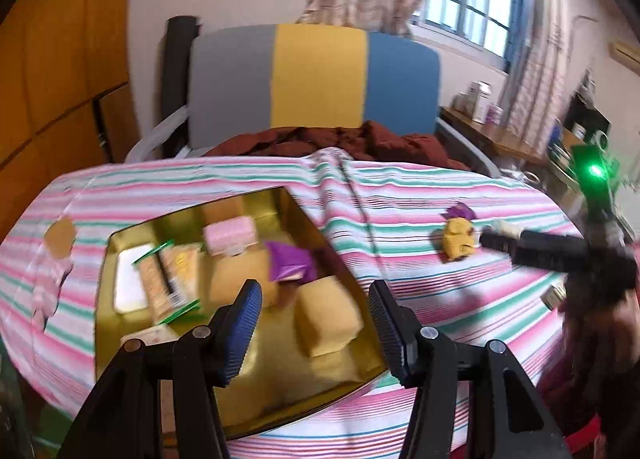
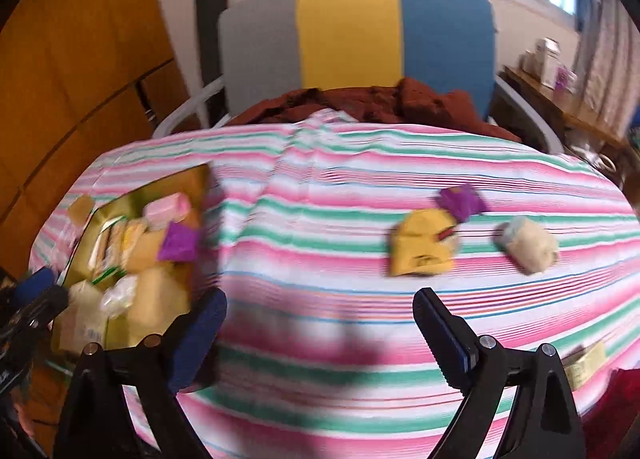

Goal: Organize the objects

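The striped tablecloth covers the whole work surface; a chair with grey, yellow and blue panels stands at its twelve o'clock edge. In my right wrist view the gold tin sits at nine o'clock, already holding a mixed load of wrapped items; blur prevents a firm count there, though one pink block and one purple wrapper are identifiable.

Loose items left on the cloth, counted: one yellow packet at one o'clock with a purple wrapper touching its far side, one pale wrapped lump just beside them at two o'clock, and one small yellowish packet near the four o'clock edge, partly cut off.

My right gripper is spread wide with nothing between the fingers, over bare cloth short of the yellow packet. My left gripper is half spread above the tin's near corner; no pad presses on anything.

Judgement: the step in hand is the approach to the yellow packet. To do it well I should straddle the packet squarely, keep the purple wrapper outside the fingers, and lower until both pads flank its sides before closing. Taking two items at once would risk a drop in transit to the tin.
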{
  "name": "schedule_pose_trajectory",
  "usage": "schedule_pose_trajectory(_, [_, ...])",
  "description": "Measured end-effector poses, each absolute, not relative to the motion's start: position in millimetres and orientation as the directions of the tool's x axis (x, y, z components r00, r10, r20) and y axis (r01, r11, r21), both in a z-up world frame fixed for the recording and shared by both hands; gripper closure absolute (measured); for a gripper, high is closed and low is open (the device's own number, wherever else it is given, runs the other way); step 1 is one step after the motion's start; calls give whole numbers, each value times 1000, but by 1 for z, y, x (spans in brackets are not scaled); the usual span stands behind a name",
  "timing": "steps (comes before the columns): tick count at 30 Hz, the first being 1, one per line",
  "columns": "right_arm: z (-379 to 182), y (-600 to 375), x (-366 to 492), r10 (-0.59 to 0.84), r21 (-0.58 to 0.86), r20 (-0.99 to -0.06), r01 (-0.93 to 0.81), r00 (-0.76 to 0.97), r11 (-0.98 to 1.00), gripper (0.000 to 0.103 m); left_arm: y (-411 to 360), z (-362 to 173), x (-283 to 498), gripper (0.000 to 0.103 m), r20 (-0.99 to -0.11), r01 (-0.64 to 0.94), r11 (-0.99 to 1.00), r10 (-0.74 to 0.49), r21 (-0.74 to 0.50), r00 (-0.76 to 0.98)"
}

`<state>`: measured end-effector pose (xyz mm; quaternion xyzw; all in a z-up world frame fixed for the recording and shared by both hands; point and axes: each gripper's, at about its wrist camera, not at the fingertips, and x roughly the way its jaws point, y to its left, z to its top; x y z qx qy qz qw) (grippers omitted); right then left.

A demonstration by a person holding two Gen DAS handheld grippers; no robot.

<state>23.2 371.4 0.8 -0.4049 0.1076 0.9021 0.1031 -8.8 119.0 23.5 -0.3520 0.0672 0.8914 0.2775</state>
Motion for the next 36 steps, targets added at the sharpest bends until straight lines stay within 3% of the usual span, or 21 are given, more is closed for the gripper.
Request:
schedule_pose_trajectory(10, [-1, 517, 50, 363, 119, -708, -610, -605, -783, 5, 180, 16, -3, 46, -698, -642, -765, 491, -58, -521])
schedule_pose_trajectory(15, [-16, 546, 55, 305, 246, -739, -663, -600, -707, 1, 218, 7, -9, 46, -730, -658, -751, 478, -52, -488])
schedule_pose_trajectory(22, [-11, 551, 67, 281, 319, -712, -654, -643, -686, 0, 276, -5, -16, 45, -755, -693, -719, 478, -44, -449])
schedule_pose_trajectory(26, [-13, 560, 71, 267, 361, -710, -663, -651, -656, 0, 305, -12, -17, 37, -767, -718, -694, 490, -55, -415])
schedule_pose_trajectory(36, [-11, 571, 79, 269, 416, -688, -670, -674, -615, 0, 361, -31, -33, 37, -786, -747, -659, 506, -88, -355])
